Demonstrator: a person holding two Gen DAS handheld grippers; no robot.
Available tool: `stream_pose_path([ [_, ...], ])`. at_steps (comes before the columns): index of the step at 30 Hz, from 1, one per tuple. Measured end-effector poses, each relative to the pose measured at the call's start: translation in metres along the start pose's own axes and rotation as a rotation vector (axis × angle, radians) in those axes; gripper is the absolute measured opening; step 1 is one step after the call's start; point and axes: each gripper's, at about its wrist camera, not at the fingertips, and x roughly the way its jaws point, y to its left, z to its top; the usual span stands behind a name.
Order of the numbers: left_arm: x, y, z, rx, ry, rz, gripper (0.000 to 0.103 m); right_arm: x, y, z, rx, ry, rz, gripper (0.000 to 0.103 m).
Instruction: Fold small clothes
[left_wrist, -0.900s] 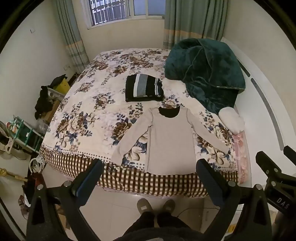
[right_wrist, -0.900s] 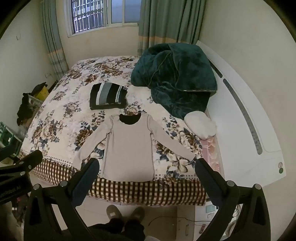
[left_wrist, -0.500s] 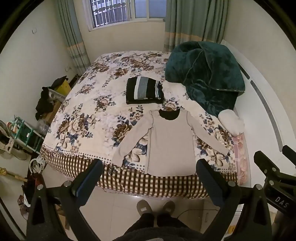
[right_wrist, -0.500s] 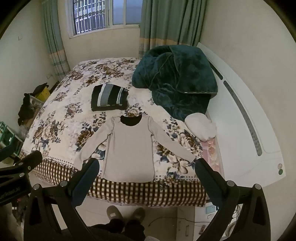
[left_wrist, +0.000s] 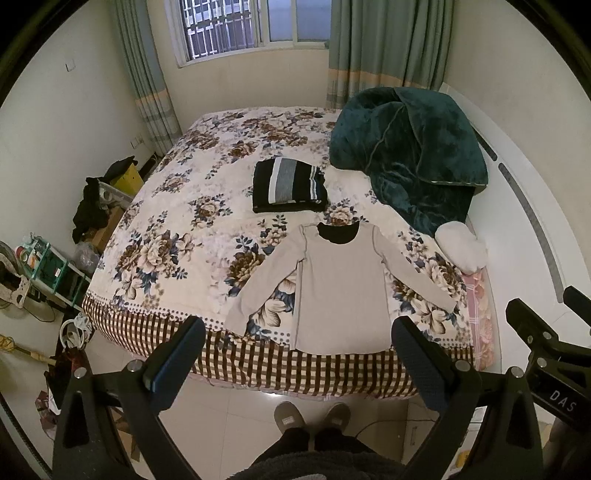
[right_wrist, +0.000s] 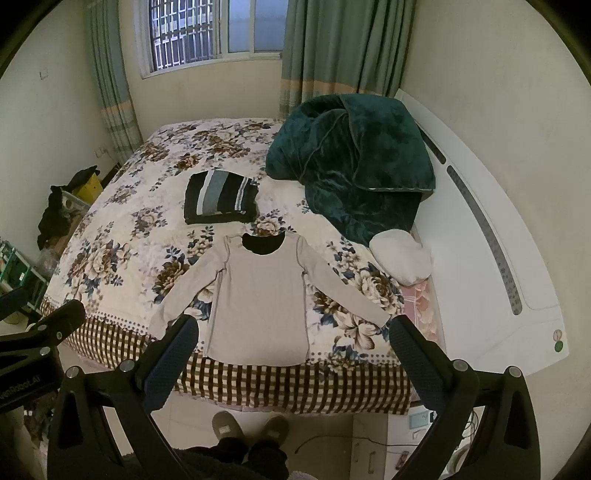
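A beige long-sleeved top (left_wrist: 341, 291) lies flat, sleeves spread, on the near edge of the flower-patterned bed (left_wrist: 177, 229); its hem hangs over the checked border. It also shows in the right wrist view (right_wrist: 258, 299). A folded black and grey striped garment (left_wrist: 288, 184) lies behind it, also seen in the right wrist view (right_wrist: 219, 197). My left gripper (left_wrist: 297, 363) is open and empty, held high above the floor in front of the bed. My right gripper (right_wrist: 293, 360) is open and empty beside it.
A dark green blanket (left_wrist: 410, 155) is heaped at the bed's back right, with a white pillow (left_wrist: 460, 245) below it. A white headboard (right_wrist: 491, 236) runs along the right. Clutter and a shelf (left_wrist: 48, 266) stand on the left floor. The person's slippers (left_wrist: 312, 415) are on the tiles.
Both cameras have tilted slightly, so the bed sits a little lower in each view. The clothes have not moved and both grippers stay open.
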Motion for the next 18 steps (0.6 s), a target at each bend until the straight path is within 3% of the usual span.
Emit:
stream_pose_path([
  [18, -0.007, 0.001, -0.007, 0.004, -0.029, 0.001, 0.103, -0.008, -0.001, -0.003, -0.003, -0.008, 0.002, 0.103],
])
